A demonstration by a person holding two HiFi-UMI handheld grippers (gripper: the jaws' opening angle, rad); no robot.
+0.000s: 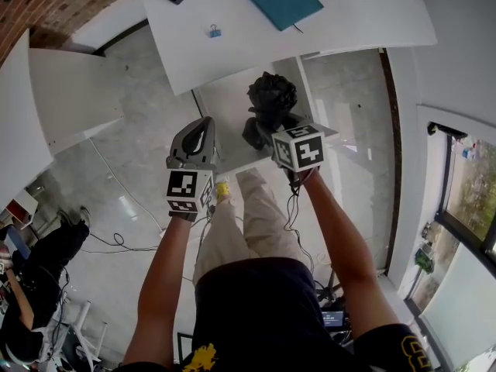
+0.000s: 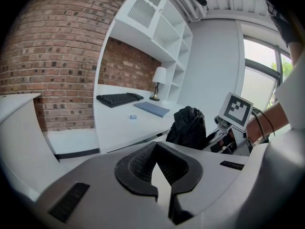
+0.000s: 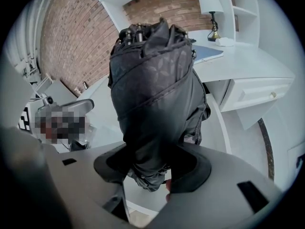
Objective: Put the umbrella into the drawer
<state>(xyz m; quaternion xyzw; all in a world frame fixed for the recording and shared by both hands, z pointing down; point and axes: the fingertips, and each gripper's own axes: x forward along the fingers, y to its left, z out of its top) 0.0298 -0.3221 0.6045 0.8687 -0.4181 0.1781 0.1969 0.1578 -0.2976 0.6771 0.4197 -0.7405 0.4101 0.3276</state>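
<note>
Right gripper (image 3: 152, 170) jaws pinch the folded umbrella (image 3: 152, 89) above the open drawer (image 1: 229, 111) (not yet inside); left gripper (image 2: 156, 152) beside the drawer, jaws together, empty.

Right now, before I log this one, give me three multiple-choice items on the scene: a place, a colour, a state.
1. Where is the umbrella? A. on a chair B. in the right gripper C. in a bag
2. The binder clip is: A. blue B. red C. yellow
3. The umbrella is: A. spread open B. folded C. snapped in two
Answers: B, its jaws clamp the black fabric; A, it shows blue against the white desk; B, the canopy is gathered in a bundle.
</note>
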